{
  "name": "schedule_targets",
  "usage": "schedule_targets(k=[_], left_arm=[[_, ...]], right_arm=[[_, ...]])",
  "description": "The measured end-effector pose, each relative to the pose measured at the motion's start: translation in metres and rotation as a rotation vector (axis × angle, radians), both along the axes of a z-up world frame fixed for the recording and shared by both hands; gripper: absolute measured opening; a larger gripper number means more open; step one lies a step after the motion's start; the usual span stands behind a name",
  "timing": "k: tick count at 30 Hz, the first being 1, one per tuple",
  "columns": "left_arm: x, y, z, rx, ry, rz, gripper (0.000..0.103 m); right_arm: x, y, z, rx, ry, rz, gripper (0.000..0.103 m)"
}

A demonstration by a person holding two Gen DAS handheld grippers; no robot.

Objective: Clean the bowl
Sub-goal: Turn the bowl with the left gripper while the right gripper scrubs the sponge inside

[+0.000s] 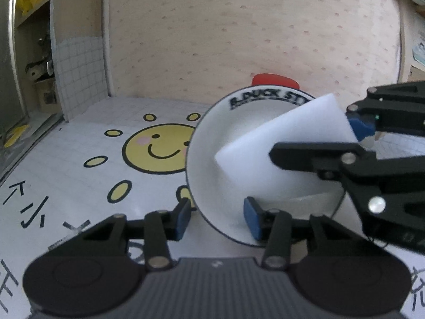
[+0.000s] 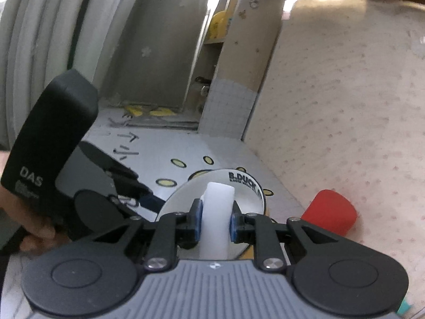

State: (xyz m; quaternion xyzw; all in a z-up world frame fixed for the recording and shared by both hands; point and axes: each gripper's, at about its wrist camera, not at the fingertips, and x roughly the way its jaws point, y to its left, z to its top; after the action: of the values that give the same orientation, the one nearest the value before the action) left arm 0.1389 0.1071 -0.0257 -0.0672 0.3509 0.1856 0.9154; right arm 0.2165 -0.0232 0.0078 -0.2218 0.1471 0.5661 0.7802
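Note:
A white bowl (image 1: pixel 212 143) with a dark rim and black lettering is tipped up off the table, its inside facing me. My left gripper (image 1: pixel 217 219) is shut on its near rim, one blue pad outside the wall and one inside. My right gripper (image 1: pixel 318 141) reaches in from the right, shut on a white sponge block (image 1: pixel 287 133) whose corner lies inside the bowl. In the right wrist view the right gripper (image 2: pixel 215 223) squeezes the sponge (image 2: pixel 216 202) over the bowl (image 2: pixel 247 194). The left gripper (image 2: pixel 148 199) holds the bowl's left edge, with a person's hand (image 2: pixel 29 228) behind it.
A red cup (image 1: pixel 273 79) (image 2: pixel 329 212) lies on its side behind the bowl, against the patterned wall (image 1: pixel 239 26). The table mat (image 1: pixel 79 172) carries a smiling sun print. A shelf unit (image 1: pixel 34 53) with yellow items stands at the far left.

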Motion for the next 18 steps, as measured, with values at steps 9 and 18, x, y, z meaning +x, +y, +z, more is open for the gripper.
schedule_targets(k=[9,18], left_arm=[[0.0023,0.0034,-0.0018,-0.016,0.006,-0.04,0.043],[-0.0048,0.0022,-0.0031,-0.019,-0.004,-0.041,0.042]], right_arm=[[-0.0014,-0.0042,-0.0006,-0.044,-0.042,-0.013,0.018],[-0.0024,-0.008,-0.0012,-0.046,-0.02,0.037,0.018]])
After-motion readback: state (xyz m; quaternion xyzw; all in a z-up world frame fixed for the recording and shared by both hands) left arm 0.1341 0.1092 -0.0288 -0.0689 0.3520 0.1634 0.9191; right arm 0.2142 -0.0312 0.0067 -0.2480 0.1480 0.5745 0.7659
